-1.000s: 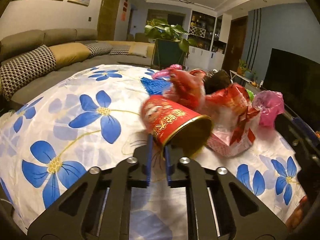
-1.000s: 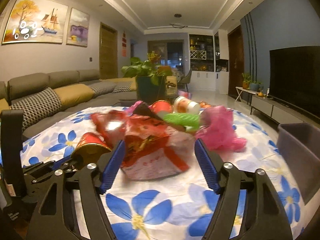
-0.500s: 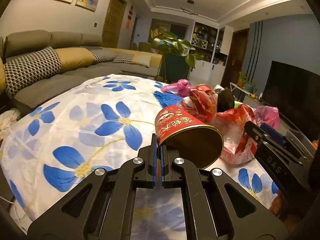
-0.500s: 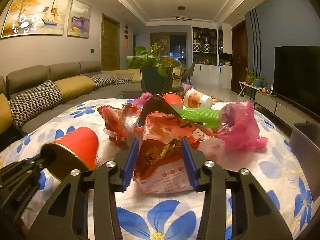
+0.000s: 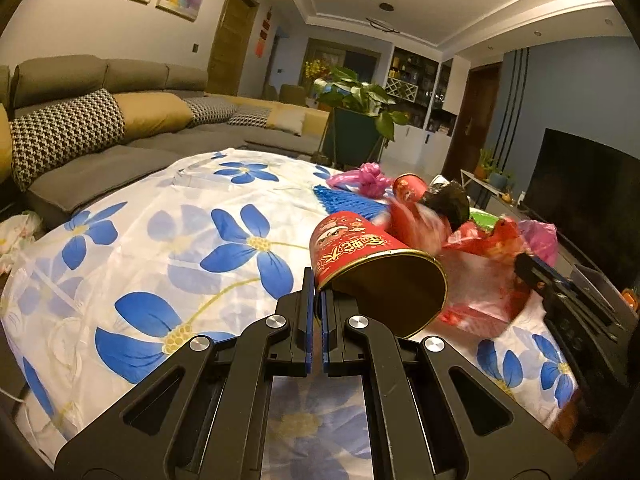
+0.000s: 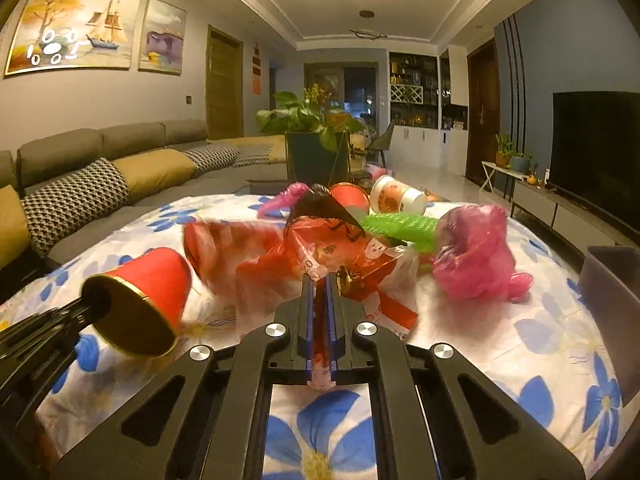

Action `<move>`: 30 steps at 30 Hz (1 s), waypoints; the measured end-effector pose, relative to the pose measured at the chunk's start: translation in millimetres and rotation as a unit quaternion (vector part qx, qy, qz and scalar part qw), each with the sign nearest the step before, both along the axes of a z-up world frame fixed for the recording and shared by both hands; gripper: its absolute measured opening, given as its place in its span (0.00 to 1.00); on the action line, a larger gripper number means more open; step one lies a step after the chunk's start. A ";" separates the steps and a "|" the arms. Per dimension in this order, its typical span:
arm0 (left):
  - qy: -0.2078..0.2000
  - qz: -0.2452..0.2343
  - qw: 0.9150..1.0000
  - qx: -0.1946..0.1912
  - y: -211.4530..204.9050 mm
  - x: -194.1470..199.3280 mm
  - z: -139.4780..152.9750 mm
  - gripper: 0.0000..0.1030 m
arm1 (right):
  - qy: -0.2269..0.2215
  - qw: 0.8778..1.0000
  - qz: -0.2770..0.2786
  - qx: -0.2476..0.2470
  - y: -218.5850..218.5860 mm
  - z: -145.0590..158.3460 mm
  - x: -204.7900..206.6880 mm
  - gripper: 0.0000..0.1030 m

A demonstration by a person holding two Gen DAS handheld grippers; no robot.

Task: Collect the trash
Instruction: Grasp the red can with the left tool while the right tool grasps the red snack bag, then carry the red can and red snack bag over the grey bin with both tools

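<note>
My left gripper is shut on the rim of a red paper cup with a gold inside, held on its side above the flowered tablecloth. The cup also shows in the right wrist view. My right gripper is shut on a red and white plastic bag at the front of the trash pile. Behind it lie a pink bag, a green wrapper, a black wrapper and a white cup.
A grey bin stands at the table's right edge. A sofa runs along the left. A potted plant stands behind the table, a TV at the right.
My right gripper closed from wide open onto the red and white bag. My left gripper closed fully on the cup's rim and lifted it off the cloth.
</note>
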State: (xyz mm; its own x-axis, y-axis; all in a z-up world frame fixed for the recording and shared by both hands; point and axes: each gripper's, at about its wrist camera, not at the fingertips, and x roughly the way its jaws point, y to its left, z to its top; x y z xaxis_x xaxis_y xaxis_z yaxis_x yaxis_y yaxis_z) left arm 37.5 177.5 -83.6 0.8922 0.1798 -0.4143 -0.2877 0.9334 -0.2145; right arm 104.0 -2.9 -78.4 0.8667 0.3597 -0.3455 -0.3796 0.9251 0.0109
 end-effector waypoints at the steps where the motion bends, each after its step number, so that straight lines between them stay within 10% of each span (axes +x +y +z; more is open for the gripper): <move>1: -0.002 -0.002 1.000 0.000 -1.2 -0.7 0.9 0.02 | -0.005 1.000 0.004 0.000 -2.2 1.3 -5.6 0.05; 30: -0.053 -0.046 0.997 0.030 -67.3 -23.1 46.0 0.02 | -0.073 0.996 -0.035 0.025 -88.3 41.7 -66.9 0.04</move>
